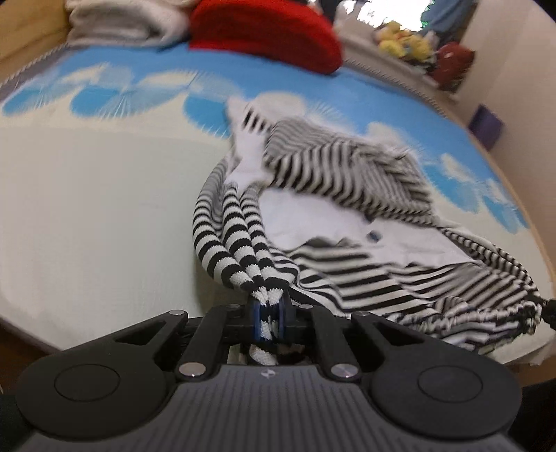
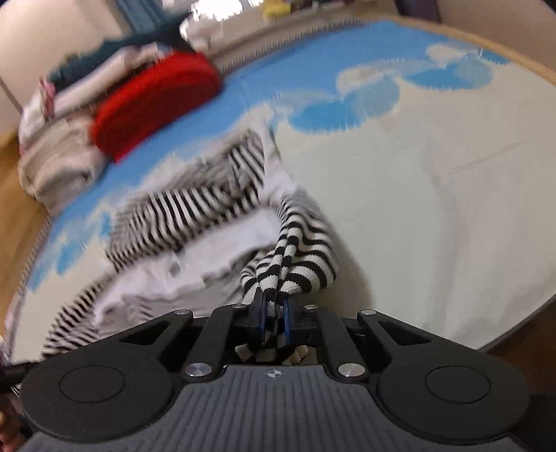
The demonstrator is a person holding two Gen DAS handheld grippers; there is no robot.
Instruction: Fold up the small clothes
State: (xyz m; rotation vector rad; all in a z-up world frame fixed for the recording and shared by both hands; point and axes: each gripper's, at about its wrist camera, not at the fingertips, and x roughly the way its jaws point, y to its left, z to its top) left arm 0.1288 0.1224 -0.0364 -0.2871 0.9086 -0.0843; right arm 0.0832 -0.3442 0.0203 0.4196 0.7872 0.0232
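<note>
1. Left hand-held gripper [image 1: 270,321] is clamping a bunched edge of the striped garment [image 1: 340,208]; pads pinching cloth, nothing loose.
2. Right hand-held gripper [image 2: 272,321] is clamping another bunched striped edge [image 2: 299,264] the same way.
3. Garment is trailing away from both grippers toward the far side, rumpled on the blue-and-white mat [image 1: 104,194].
4. Red folded item [image 1: 264,31] is sitting far, clear of the garment.
5. Next move is probably hinging on carrying the near edge toward the far end.

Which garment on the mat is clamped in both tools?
The black-and-white striped garment; the red one and the pale folded pile lie untouched at the far edge.
</note>
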